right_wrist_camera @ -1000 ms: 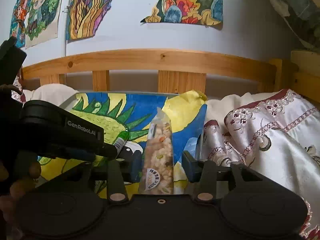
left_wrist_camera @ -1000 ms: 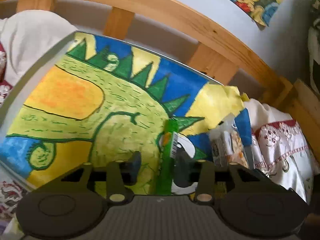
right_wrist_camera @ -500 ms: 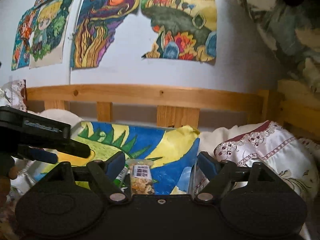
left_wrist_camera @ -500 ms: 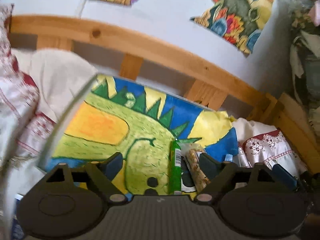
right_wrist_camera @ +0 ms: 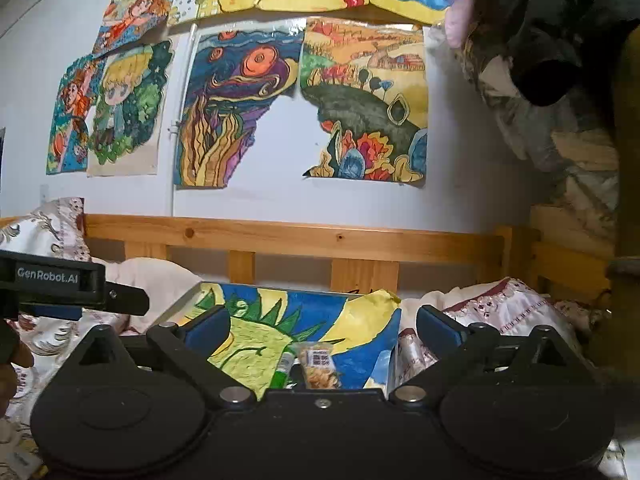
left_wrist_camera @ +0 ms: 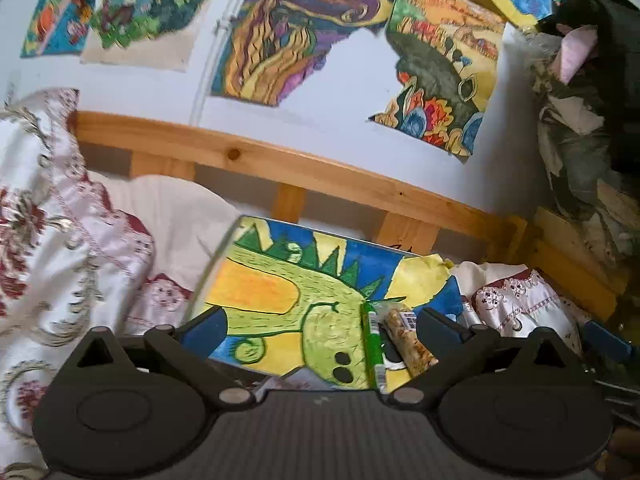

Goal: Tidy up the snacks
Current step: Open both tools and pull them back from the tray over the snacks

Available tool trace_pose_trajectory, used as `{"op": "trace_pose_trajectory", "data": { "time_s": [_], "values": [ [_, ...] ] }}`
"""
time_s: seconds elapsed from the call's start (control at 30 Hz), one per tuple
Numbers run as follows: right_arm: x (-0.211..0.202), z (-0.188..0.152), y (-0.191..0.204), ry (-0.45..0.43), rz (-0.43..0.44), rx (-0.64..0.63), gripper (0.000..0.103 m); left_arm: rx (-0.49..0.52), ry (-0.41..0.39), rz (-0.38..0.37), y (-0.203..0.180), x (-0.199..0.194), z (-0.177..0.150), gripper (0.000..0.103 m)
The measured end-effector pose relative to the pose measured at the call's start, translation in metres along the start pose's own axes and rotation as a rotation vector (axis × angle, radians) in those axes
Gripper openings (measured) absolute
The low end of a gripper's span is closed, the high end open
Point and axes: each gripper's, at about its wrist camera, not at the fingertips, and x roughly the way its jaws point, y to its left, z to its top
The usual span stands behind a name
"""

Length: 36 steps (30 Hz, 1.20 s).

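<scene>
Black grippers, blue-padded jaws, white "GenRobot.AI" lettering [right_wrist_camera: 47, 275].

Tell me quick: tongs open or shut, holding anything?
Left tongs: open, empty.
Right tongs: open, empty.
Green stick and nut bar lie on the drawing.

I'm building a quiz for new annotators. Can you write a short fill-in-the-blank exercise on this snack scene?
1. The slim green snack stick lies on the colourful ____ drawing.
2. The clear nut bar packet lies directly to the ____ of the green stick.
3. The left gripper and right gripper both have their jaws ____.
4. The bed rail behind the drawing is made of ____.

Missing words: dinosaur; right; open; wood
</scene>
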Motion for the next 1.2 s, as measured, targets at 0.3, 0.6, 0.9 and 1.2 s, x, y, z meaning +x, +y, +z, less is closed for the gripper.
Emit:
{"op": "trace_pose_trajectory", "data": {
  "time_s": [0.3,0.6,0.9,1.2],
  "values": [
    [-0.048,-0.011,0.014,0.045,-0.006,0.036,0.102,0.007,-0.02,0.049,0.019,-0.047,-0.029,0.102],
    [-0.078,-0.025,0.016,0.152,-0.034,0.086,0.102,0.038,0.047,0.071,0.039,-0.069,-0.062,0.102],
    [-0.092,-0.037,0.027,0.246,-0.036,0.091,0.102,0.097,0.173,0.06,0.039,-0.071,-0.085,0.102],
    [-0.082,-0.048,0.037,0.36,-0.011,0.043,0.102,0.103,0.238,0.062,0.042,-0.07,-0.095,0.102]
  ]
}}
